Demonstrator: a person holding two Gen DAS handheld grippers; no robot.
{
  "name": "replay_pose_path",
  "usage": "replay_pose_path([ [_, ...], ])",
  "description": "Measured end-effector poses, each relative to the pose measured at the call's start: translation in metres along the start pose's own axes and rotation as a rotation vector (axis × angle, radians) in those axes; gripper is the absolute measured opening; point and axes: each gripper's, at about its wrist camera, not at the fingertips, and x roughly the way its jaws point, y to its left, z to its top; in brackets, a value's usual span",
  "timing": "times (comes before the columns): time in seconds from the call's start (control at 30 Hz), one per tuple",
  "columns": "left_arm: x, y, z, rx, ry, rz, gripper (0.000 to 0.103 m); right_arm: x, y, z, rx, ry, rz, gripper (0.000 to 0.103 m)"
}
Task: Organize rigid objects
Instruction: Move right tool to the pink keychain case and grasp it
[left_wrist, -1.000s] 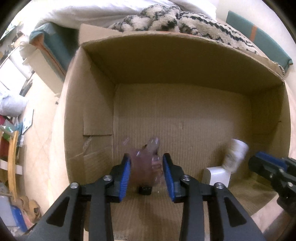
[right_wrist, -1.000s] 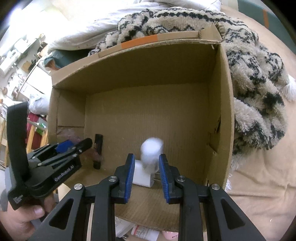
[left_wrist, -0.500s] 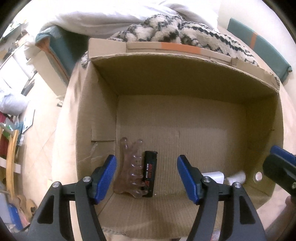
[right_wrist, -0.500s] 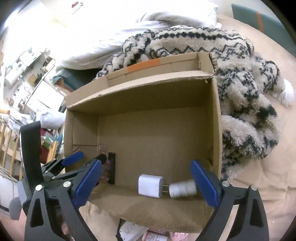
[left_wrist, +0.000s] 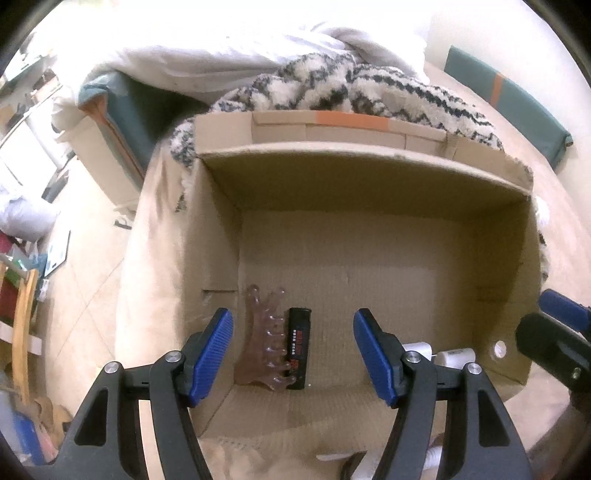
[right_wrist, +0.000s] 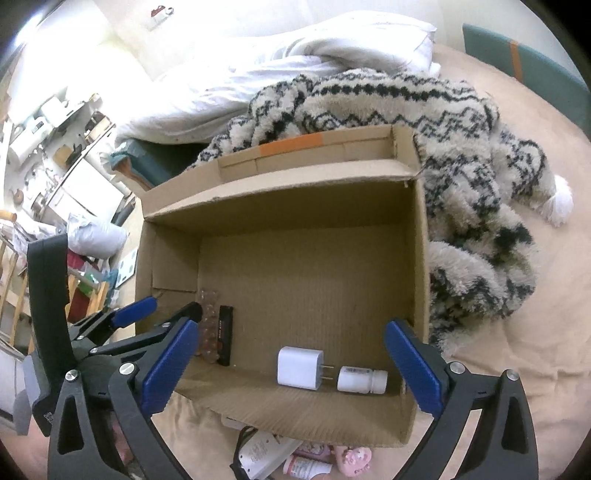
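**Both grippers spread above a box holding four items**

At the left, the left gripper (left_wrist: 293, 350) hangs over the near left corner of the cardboard box (right_wrist: 314, 206), its blue pads spread wide and holding nothing. Below it, on the box floor, a translucent pinkish hair claw clip (left_wrist: 264, 347) lies flat beside the left wall, touching a black lighter (left_wrist: 298, 349) just to its right. Further right along the near wall, a white charger plug (right_wrist: 300, 367) lies on its side, prongs pointing at a small white bottle (right_wrist: 362, 380) lying just beside it. The right gripper (right_wrist: 291, 371) hovers over these two, jaws wide apart and empty. Right of the box, a shaggy patterned blanket (right_wrist: 480, 229) lies on the bed.
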Motion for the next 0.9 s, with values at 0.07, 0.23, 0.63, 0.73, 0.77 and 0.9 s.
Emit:
replay_pose_path([
  [0.07,-0.007,0.004,0.002,-0.013,-0.005,-0.003,0.065,-0.010,-0.002,-0.002,0.009,-0.020,0.000,0.103],
  [0.23,-0.032,0.016,0.000,-0.041,-0.029,0.000,0.065,-0.035,-0.006,-0.006,0.044,-0.066,0.009,0.103],
  [0.63,-0.063,0.054,-0.059,-0.099,0.023,-0.007,0.065,-0.066,-0.021,-0.056,0.096,-0.048,-0.015,0.103],
  [0.73,-0.068,0.059,-0.068,-0.119,0.021,-0.018,0.065,-0.066,-0.024,-0.069,0.106,-0.027,-0.040,0.103],
  [0.77,-0.068,0.061,-0.072,-0.121,0.020,-0.021,0.065,-0.065,-0.026,-0.073,0.111,-0.019,-0.051,0.103],
  [0.9,-0.063,0.069,-0.081,-0.142,0.021,0.012,0.065,-0.063,-0.033,-0.084,0.136,0.000,-0.081,0.103],
])
